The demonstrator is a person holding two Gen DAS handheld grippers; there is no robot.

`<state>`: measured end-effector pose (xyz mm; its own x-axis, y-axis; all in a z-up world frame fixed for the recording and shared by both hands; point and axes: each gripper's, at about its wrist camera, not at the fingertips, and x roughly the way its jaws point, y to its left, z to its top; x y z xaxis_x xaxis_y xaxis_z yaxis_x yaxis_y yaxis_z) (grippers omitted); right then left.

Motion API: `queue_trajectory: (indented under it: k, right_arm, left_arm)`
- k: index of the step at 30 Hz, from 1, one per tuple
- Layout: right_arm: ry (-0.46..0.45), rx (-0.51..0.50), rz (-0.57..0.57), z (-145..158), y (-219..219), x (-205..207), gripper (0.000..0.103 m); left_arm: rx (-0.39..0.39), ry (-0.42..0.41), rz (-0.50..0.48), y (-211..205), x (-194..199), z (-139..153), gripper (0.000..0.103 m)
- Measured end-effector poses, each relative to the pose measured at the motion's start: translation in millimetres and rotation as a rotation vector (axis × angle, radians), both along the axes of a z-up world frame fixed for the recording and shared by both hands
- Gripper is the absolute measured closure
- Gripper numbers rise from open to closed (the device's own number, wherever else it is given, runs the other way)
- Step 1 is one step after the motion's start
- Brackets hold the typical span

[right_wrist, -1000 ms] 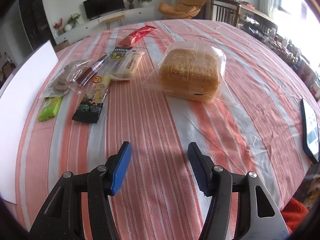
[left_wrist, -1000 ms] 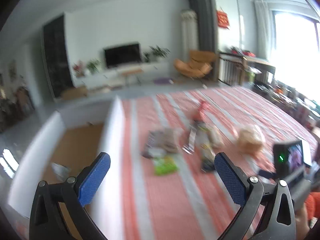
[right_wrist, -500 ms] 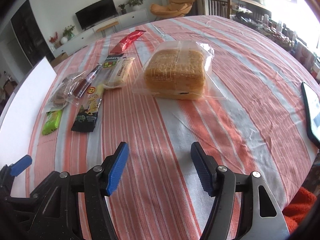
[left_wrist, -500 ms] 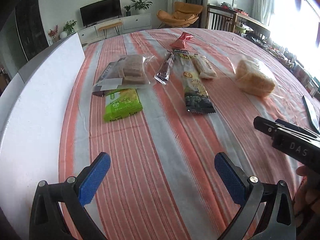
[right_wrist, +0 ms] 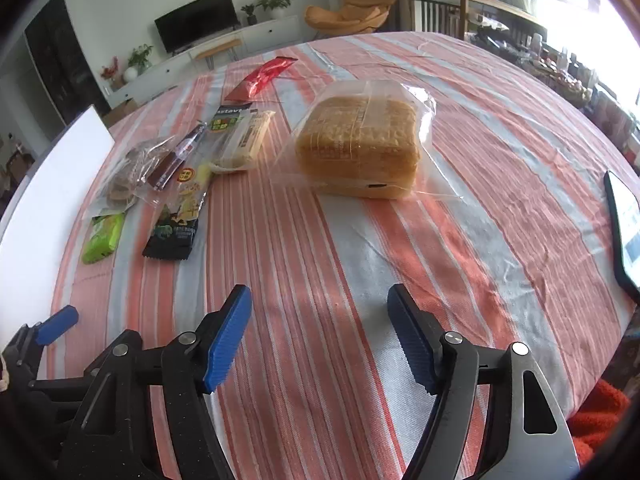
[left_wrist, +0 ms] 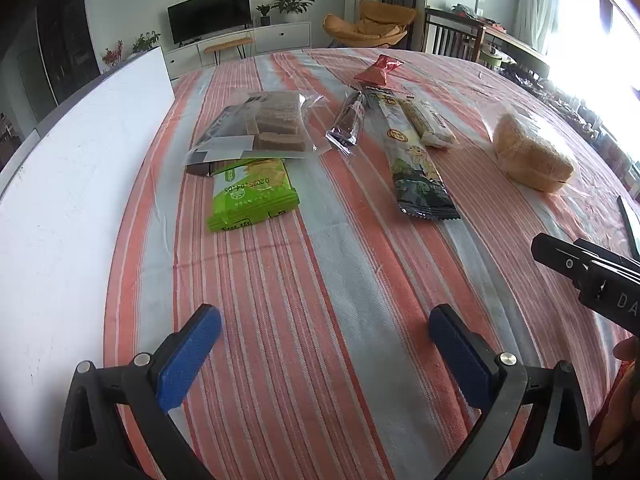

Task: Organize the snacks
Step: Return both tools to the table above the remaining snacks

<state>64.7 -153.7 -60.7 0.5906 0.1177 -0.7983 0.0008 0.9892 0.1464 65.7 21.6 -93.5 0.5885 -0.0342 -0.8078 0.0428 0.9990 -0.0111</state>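
Left gripper [left_wrist: 324, 344] hangs over bare striped tablecloth [left_wrist: 320, 280], jaws wide apart, nothing between the pads. Right gripper [right_wrist: 320, 332] also over bare cloth, jaws opening, nothing between them.

Snacks all lie flat on the cloth, none held:
- Green pack [left_wrist: 250, 196] nearest the left gripper, just beside the white board [left_wrist: 80, 200] side of the group.
- Clear bag of brown biscuits [left_wrist: 264, 128] right behind the green pack, its edge overlapping it.
- Dark bar [left_wrist: 348, 124] in clear wrap, to the right of the biscuits.
- Long pack [left_wrist: 416, 164], yellow top and dark bottom end, next to the dark bar.
- Pale bar [left_wrist: 432, 126] touching the long pack's right side.
- Red pack [left_wrist: 378, 70] farthest back, at the long pack's top end.
- Bread bag [right_wrist: 360, 148] apart from the rest, straight ahead of the right gripper.

Phone [right_wrist: 624, 228] at the table's right edge, well apart from the snacks. Right gripper's body shows at the left camera's right edge, with a hand [left_wrist: 624, 400] below it.
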Motion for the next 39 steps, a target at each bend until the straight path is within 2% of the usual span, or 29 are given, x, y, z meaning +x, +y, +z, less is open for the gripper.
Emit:
queue_trajectory:
  k: [16, 39]
  right_arm:
    - [0.009, -0.07, 0.019, -1.7, 8.1, 1.7, 0.026]
    - [0.008, -0.064, 0.019, -2.1, 7.8, 1.9, 0.026]
  left_arm:
    - [0.0, -0.001, 0.0, -0.7, -0.4, 0.1, 0.0]
    - [0.0, -0.002, 0.0, -1.1, -0.3, -0.8, 0.0]
